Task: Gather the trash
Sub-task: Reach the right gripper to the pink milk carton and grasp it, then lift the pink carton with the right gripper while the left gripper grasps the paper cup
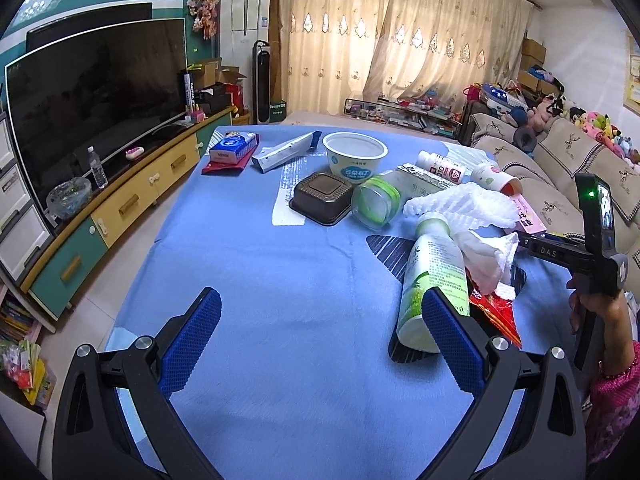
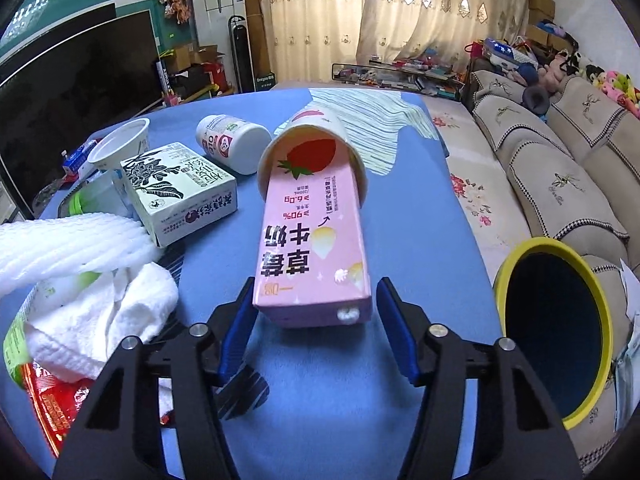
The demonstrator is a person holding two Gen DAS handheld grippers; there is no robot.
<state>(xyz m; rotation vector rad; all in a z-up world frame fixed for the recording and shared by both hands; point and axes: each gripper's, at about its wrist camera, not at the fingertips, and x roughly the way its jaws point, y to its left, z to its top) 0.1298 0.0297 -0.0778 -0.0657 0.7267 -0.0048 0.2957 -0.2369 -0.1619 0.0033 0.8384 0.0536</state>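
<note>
A pink strawberry-milk carton [image 2: 316, 248] lies flat, its far end inside a cup [image 2: 316, 136].

Right tool [image 2: 314, 312] straddles pink milk carton [image 2: 314, 248] (pads apart).

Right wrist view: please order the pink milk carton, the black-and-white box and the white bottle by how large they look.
1. pink milk carton, though it lies nearest the camera
2. black-and-white box
3. white bottle, farthest back, so its true size is unsure
</note>
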